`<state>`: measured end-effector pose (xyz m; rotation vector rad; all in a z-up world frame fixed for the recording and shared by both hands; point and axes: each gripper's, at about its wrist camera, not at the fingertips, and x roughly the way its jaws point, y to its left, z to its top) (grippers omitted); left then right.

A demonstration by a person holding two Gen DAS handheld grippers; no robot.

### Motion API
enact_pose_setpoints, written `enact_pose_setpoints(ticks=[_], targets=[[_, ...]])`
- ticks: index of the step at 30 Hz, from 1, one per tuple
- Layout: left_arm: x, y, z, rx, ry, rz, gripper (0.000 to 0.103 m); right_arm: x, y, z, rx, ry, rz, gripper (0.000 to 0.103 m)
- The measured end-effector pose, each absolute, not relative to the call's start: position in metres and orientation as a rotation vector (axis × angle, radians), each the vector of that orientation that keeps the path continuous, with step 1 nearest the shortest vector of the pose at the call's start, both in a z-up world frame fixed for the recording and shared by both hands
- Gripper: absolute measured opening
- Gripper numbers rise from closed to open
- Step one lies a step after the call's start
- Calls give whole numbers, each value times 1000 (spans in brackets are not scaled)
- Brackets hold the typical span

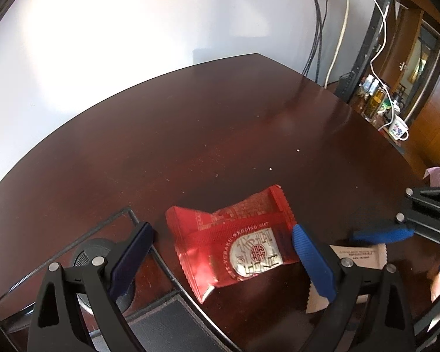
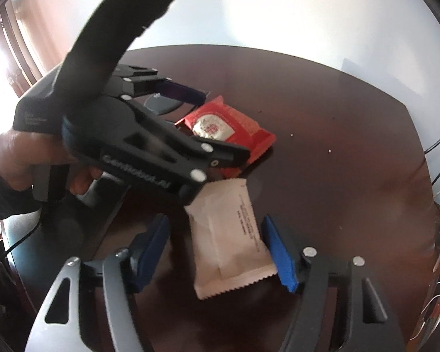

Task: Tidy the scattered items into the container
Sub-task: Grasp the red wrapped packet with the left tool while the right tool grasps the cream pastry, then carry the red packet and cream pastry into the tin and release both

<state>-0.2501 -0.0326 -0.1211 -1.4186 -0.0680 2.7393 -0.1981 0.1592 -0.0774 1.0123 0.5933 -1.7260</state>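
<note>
Red snack packet [image 1: 234,242] lies flat on the dark wooden table [image 1: 220,123], label side up, near the table's near edge in the left wrist view. Its long axis runs roughly left to right across that view, the crimped ends pointing to the two sides.

Left gripper [image 1: 223,252]: jaws wide open, straddling the red packet, one blue pad to each side; no contact is visible and nothing is held.

White snack packet [image 2: 234,234] lies flat just beside the red one, apart from it by a narrow strip of table. Its long axis runs along the right gripper's fingers, one serrated end toward the camera, the other toward the red packet (printed text runs along its right edge).

Right gripper [image 2: 220,249]: jaws wide open, bracketing the white packet with a gap on both sides; nothing held.

The container is not identifiable; a thin wire frame [image 1: 108,223] and a dark round object [image 1: 94,252] sit at the left near corner.

Beyond the packets the tabletop is open to its far edge, bearing only a few pale crumbs [image 1: 298,150]. A hand [image 2: 17,158] grips the left gripper's handle.
</note>
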Motion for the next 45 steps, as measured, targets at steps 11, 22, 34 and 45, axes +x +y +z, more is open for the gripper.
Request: enact_pose_setpoints(ticks=[11, 22, 34, 45], targets=[[-245, -39, -118, -1385, -77, 2780, 68, -184, 174, -71, 1037, 502, -1758, 42], [-232, -45, -114, -1335, -140, 2795, 44, -168, 186, -66, 1049, 416, -1775, 38], [-213, -50, -100, -1254, -172, 2831, 36, -167, 210, -60, 1051, 297, -1836, 37], [-171, -51, -78, -1148, -172, 2919, 36, -180, 213, -68, 1041, 230, -1903, 37]])
